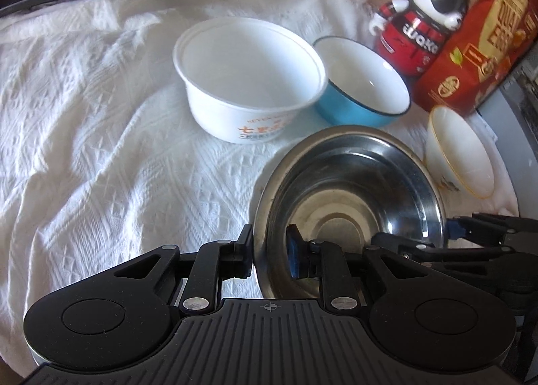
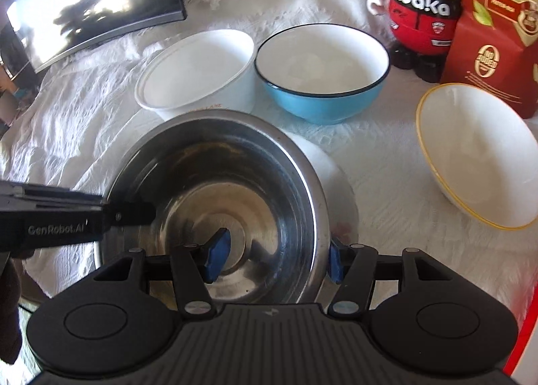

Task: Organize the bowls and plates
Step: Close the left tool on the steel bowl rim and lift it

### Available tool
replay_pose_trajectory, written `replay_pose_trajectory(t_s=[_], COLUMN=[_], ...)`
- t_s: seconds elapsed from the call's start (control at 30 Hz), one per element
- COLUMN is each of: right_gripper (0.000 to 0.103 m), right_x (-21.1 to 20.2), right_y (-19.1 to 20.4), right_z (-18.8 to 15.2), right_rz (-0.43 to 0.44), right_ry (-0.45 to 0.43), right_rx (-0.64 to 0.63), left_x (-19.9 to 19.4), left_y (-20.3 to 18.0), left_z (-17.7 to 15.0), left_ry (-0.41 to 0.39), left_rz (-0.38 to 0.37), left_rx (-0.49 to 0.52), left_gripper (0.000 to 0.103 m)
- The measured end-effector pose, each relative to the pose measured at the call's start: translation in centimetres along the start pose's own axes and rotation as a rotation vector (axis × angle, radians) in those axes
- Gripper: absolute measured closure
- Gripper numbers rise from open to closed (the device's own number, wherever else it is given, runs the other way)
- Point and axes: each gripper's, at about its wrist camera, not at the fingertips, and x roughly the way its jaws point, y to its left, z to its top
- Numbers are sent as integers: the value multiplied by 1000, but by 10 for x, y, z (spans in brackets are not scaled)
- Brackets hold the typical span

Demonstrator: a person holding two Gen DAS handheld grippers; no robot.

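**Both tools on the steel bowl's rim**

While we look along our two tools, we see the steel bowl [image 1: 349, 190] sitting on the white cloth [image 1: 101, 136] that covers the tabletop, nearest to us of all the dishes. Our left tool [image 1: 269, 247] straddles the bowl's left rim, one finger outside the wall and the blue pad [image 1: 293, 255] inside; the gap is narrow, but we cannot tell whether the pads press on the metal. Our right tool [image 2: 274, 255] straddles the opposite rim the same way, its jaws set somewhat wider, and again the contact is unclear. In the right wrist view a white plate [image 2: 331, 169] shows from under the steel bowl's far right edge.

Behind the steel bowl stand a white plastic bowl [image 1: 248, 79] with orange lettering and, touching it on the right, a blue bowl [image 1: 363, 82] with a white inside. Off to the right, a gold-rimmed white bowl [image 1: 460, 153] rests tilted on the cloth, near a red box [image 1: 484, 38] and a panda figure [image 1: 420, 22].
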Motion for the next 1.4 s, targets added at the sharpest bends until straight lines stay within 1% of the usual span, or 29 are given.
replay_pose_trajectory(t_s=[0.1,0.17,0.3,0.33,0.37,0.43,0.53,0.6,0.7,0.8,0.87,0.97,1.1,1.13,1.17,1.2,1.27,1.33,1.4], right_gripper=[44,44,45,44,44,44,45,45,39,33,25,24,25,27,33,32,33,33,33], right_x=[-1,-3,-13,-13,-13,-11,-10,-9,-14,-23,-23,-10,12,16,19,19,19,17,14], right_y=[-2,-5,-11,-13,-15,-19,-26,-27,-27,-32,-37,-47,-52,-51,-49,-45,-40,-42,-44], right_z=[-1,-1,-7,-9,-10,-11,-11,-10,-9,-9,-10,-13,-18,-19,-20,-21,-22,-23,-24], right_rz=[7,13,43,39,34,28,45,39,17,23,14,22,106,128,147,134,111,118,115], right_ry=[-18,-29,-55,-55,-56,-56,-60,-66,-101,-144,-150,-102,-28,-13,-3,-5,-5,9,15], right_rx=[-19,-6,-9,-9,-9,-1,35,42,46,73,99,146,209,220,222,216,197,210,229], left_x=[-6,-10,-12,-10,-8,-1,11,19,26,32,36,45,51,51,52,53,55,57,58], left_y=[5,7,7,8,7,5,2,1,-1,0,3,6,6,7,7,8,6,0,-7], left_z=[-2,-4,-7,-8,-7,-5,0,2,5,6,7,7,9,10,11,13,18,22,21], left_ry=[-20,-30,-43,-42,-46,-31,-8,9,21,26,33,45,62,68,75,83,107,121,128], left_rz=[-18,-35,-5,4,2,14,23,16,17,12,0,-14,-19,-21,-23,-25,-27,-27,-42], left_rx=[-10,-6,13,14,19,35,45,40,34,24,12,-4,-20,-26,-33,-43,-45,-27,-7], left_gripper=[81,81,81,75,73,71,75,75,73,73,73,74,75,74,74,74,70,70,70])
